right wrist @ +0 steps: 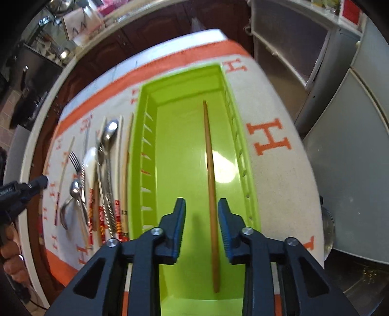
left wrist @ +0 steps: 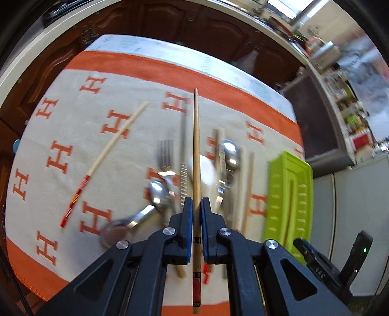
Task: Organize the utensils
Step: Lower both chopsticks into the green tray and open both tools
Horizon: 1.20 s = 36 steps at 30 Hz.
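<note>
My left gripper (left wrist: 196,201) is shut on a brown chopstick (left wrist: 196,145) and holds it above the cloth, tip pointing away. Below it lie a fork (left wrist: 165,158), several spoons (left wrist: 159,194), a white spoon (left wrist: 207,173) and more chopsticks. A pale chopstick with a red end (left wrist: 107,155) lies apart to the left. The lime green tray (left wrist: 289,194) stands to the right. My right gripper (right wrist: 201,206) is open above that tray (right wrist: 142,150). One brown chopstick (right wrist: 211,184) lies inside the tray, under the gap between the jaws.
An orange and beige cloth with H letters (left wrist: 58,155) covers the table. The utensil pile (right wrist: 104,175) lies left of the tray. Dark wood cabinets (left wrist: 170,19) stand behind the table, grey cabinets (right wrist: 345,136) to its right. The left gripper shows at the right wrist view's left edge (right wrist: 22,192).
</note>
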Available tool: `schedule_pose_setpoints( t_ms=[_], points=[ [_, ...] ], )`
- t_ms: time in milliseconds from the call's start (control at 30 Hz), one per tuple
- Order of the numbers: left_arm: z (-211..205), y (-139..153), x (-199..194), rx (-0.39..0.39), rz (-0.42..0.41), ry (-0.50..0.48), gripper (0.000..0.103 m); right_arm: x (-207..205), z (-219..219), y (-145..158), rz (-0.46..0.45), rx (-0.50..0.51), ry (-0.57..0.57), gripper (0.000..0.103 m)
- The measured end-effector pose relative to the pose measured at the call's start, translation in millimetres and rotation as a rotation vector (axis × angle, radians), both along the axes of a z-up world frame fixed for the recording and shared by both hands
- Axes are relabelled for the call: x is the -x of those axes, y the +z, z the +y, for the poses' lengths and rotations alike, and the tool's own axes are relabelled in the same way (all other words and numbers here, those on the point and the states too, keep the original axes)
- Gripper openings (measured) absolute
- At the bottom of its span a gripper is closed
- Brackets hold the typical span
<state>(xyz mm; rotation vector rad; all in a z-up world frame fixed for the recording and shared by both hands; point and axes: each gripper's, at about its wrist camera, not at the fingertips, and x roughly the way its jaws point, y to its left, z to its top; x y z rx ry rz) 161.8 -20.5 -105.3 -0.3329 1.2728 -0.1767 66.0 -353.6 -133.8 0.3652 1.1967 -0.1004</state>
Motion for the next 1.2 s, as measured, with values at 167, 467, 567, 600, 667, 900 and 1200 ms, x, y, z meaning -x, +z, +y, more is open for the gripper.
schedule_pose_setpoints(
  t_ms=[167, 467, 567, 600, 667, 900, 1200],
  points=[
    [-59.6, 20.2, 22.3, 0.048, -0.02, -0.141, 0.004, 36.9, -16.4, 40.8, -0.122, 0.055, -0.082, 0.031],
    [-167.1, 1.7, 34.6, 0.06, 0.02, -0.305, 0.004, 94.1, -36.0, 76.3, -0.211, 0.099, -0.23, 0.031],
    [-185.6, -13.9, 34.3, 0.031, 0.041, -0.327, 0.004, 104.0, -39.8, 73.2, -0.204, 0.104, -0.241, 0.031],
    [-189.7, -19.9, 34.5, 0.027, 0.053, -0.33, 0.004, 108.6, -41.3, 71.6, -0.196, 0.103, -0.245, 0.031],
    [-193.7, -29.4, 35.4, 0.016, 0.074, -0.336, 0.004, 112.3, -42.3, 65.0, -0.187, 0.097, -0.248, 0.031],
    [-191.9, -27.5, 56.0, -0.015, 0.05, -0.379, 0.041, 109.1, -35.5, 48.2, -0.161, 0.074, -0.233, 0.031],
    [-140.3, 13.9, 81.9, -0.119, -0.115, -0.362, 0.062, 100.7, -21.1, 45.0, -0.169, 0.077, -0.202, 0.031]
  ],
)
